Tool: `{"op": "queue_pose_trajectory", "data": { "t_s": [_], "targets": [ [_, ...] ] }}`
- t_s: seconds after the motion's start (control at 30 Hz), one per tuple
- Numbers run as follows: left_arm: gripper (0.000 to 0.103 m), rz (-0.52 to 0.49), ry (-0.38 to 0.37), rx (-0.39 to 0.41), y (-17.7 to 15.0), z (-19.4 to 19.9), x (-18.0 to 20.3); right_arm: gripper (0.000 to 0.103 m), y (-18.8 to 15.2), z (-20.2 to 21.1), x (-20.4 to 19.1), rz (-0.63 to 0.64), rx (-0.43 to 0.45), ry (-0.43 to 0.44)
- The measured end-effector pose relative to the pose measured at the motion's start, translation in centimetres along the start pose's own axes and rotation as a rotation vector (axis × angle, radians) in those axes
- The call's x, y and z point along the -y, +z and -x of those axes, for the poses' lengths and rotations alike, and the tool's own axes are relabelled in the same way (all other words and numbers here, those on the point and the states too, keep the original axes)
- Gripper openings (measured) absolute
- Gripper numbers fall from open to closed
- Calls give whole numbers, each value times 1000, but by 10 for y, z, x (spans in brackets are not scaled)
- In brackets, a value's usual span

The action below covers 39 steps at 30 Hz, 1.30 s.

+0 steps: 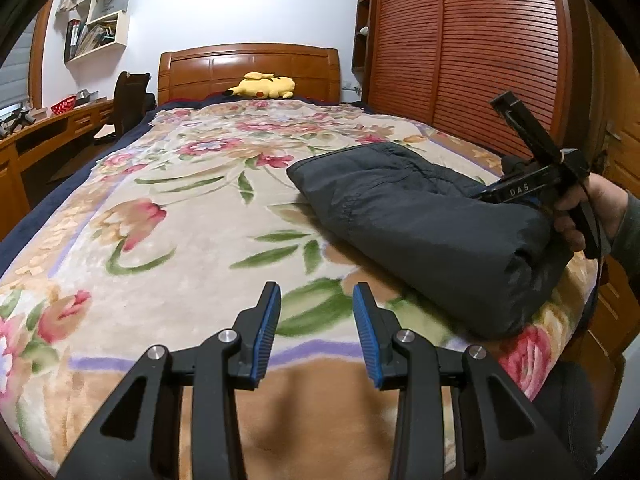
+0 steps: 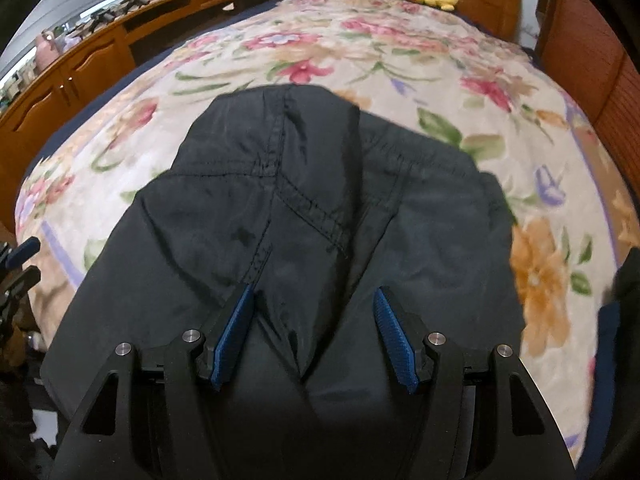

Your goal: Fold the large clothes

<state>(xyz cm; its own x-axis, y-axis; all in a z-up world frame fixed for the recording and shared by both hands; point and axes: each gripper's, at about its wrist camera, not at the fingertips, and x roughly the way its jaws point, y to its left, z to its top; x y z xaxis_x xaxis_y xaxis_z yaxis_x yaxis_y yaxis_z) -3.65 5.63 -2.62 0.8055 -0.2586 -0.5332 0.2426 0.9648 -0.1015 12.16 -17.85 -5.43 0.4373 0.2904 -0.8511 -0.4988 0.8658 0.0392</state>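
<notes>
A dark navy padded garment [image 1: 420, 216] lies folded into a thick bundle on the right side of the floral bed cover [image 1: 180, 208]. My left gripper [image 1: 316, 300] is open and empty, hovering over the cover left of the bundle. My right gripper [image 2: 316, 300] is open, its blue pads spread just above the near end of the garment [image 2: 304, 208]. In the left wrist view the right gripper's body [image 1: 532, 184] rests at the bundle's right end, held by a hand.
A yellow plush toy [image 1: 262, 86] lies by the wooden headboard [image 1: 248, 64]. A slatted wooden wardrobe [image 1: 460, 48] stands along the bed's right side. A wooden desk [image 1: 44, 128] and a dark chair [image 1: 128, 100] stand to the left.
</notes>
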Motion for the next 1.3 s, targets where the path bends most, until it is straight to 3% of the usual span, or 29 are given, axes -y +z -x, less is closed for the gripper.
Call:
{"op": "queue_pose_trajectory", "data": {
  "t_s": [0.1,0.13,0.17,0.33,0.43,0.53,0.73,0.87,0.93,1.0,1.1,1.2,1.27,1.3],
  "targets": [
    [36,1,-8,-3,0,-1,4,30,-5,5,-4,15,12,68],
    [36,1,-11,-4,0,-2,5,14,-6,9,-10,49,26,49],
    [36,-2,-13,-4,1,-2,7,7,-9,12,-17,87,42,14],
    [36,-9,-29,8,6,-2,15,1,-22,39,-37,187,133,-125],
    [36,-15,-40,14,11,-3,21,1,-29,60,-38,200,189,-178],
    [36,-22,-50,25,16,-2,27,0,-36,78,-36,246,199,-242],
    [36,-37,-85,36,25,-4,41,0,-44,108,-5,210,199,-327],
    [36,-49,-107,41,26,-2,50,0,-52,101,21,169,160,-418],
    [36,-49,-117,38,25,-3,52,0,-57,86,35,138,112,-419],
    [36,-49,-121,35,24,-3,53,0,-62,79,42,100,102,-387],
    [36,-48,-126,30,23,-5,56,0,-69,75,38,77,111,-415],
    [36,-46,-129,30,22,-5,58,14,-71,88,32,40,152,-418],
    [36,-47,-126,31,22,-5,59,40,-72,101,24,36,204,-406],
    [36,-47,-126,31,22,-5,59,44,-72,107,20,34,227,-390]
  ]
}}
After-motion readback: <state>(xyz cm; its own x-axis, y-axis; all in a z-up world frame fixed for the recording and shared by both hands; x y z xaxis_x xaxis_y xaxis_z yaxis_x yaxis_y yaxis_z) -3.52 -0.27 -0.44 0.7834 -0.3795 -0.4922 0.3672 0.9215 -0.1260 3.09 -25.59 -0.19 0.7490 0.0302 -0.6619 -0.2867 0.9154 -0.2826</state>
